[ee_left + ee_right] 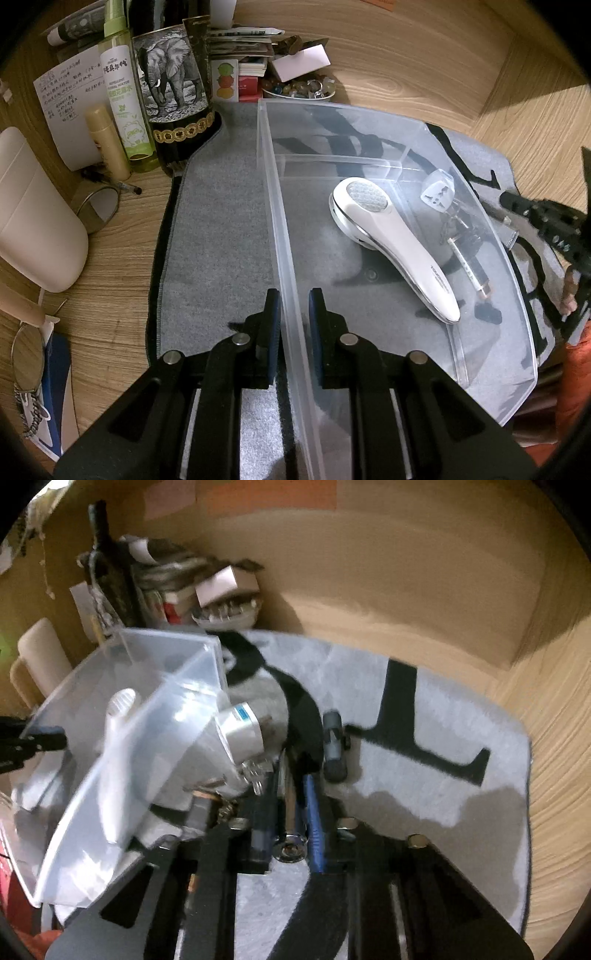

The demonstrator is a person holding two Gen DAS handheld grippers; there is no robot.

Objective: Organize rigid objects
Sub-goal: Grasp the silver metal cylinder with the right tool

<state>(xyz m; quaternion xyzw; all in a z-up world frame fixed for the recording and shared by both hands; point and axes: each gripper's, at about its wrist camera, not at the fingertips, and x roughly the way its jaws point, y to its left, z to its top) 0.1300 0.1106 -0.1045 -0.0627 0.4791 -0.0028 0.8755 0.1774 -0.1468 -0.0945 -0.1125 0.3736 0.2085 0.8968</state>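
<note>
Our left gripper (293, 314) is clamped on the near wall of the clear plastic bin (280, 206), one pad on each side of it. Our right gripper (290, 805) is closed tight on a slim chrome object (290, 834) between its blue pads; the blur keeps us from saying what it is. Inside the bin we see a white handheld device (391, 236) lying diagonally, a white plug adapter (437, 190) beside its head, and a small tube (469, 269) with some keys along the far wall. The bin sits on a grey felt mat (214, 221) on the wooden desk (406, 48). Just ahead of our right jaws a small grey cylinder (334, 746) lies on the mat. Bottles and papers crowd the desk's back corner.
</note>
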